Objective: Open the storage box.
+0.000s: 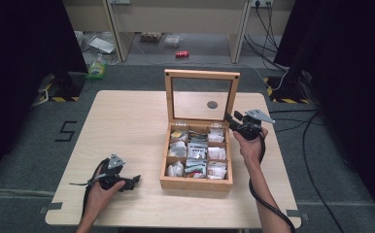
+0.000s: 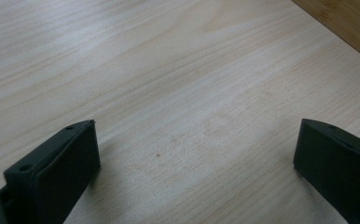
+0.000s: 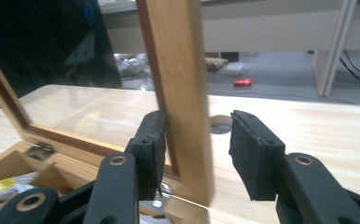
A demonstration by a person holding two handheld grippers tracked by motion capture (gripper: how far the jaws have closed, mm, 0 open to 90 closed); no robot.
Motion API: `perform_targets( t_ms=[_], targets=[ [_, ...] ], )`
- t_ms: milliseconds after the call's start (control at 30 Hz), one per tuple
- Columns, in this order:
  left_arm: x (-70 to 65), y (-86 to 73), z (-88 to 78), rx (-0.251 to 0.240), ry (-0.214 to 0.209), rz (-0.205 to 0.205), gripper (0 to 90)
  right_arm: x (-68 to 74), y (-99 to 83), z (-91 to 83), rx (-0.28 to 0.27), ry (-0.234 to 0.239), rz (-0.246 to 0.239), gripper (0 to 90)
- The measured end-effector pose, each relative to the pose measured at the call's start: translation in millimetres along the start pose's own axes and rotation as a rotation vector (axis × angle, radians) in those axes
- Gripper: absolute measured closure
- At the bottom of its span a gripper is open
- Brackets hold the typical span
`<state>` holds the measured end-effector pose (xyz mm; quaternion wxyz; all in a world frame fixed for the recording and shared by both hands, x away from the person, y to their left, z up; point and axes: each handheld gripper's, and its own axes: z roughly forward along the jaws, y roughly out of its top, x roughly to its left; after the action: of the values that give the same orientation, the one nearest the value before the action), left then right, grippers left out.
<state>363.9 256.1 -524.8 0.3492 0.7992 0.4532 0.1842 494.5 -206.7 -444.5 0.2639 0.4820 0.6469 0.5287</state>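
1. At the right edge of the upright, glass-paned lid (image 3: 183,93) of the compartmented bamboo box (image 1: 196,183), the right gripper (image 3: 197,149) straddles the frame stile, jaws half open: one pad touches the wood, the other stands clear.
2. Close squarely on the flat, smooth stile before swinging the lid; the varnished wood will likely slip under a light grip.
3. The left gripper (image 2: 192,154) rests wide open and empty on the pale wood-grain table (image 1: 127,121), just left of the box, which sits centre-right.

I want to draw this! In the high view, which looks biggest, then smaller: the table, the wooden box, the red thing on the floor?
1. Table, biggest by far.
2. Wooden box.
3. Red thing, tiny, though it lies farther from the camera, so it looks smaller than it really is.
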Motion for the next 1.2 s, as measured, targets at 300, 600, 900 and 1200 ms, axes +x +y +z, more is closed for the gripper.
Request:
perform_targets(
  t_ms=[300, 600, 900, 1200],
  targets=[
    [0.0, 0.0, 0.0, 0.000, 0.000, -0.001, 0.0, -19.4, -4.0, -3.7, -0.014, -0.003, 0.070, 56.2],
    [0.0, 0.0, 0.1, -0.001, 0.000, -0.001, 0.0, -10.0, -0.9, -5.0, -0.001, 0.005, 0.046, 56.1],
    [0.0, 0.0, 0.1, -0.001, 0.000, -0.001, 0.0, -6.5, 0.7, -12.1, 0.029, -0.007, 0.034, 55.6],
    [-0.1, 0.0, 0.1, -0.001, 0.000, -0.001, 0.0, 2.1, 1.6, -16.2, 0.063, 0.008, 0.017, 54.2]
  ],
)
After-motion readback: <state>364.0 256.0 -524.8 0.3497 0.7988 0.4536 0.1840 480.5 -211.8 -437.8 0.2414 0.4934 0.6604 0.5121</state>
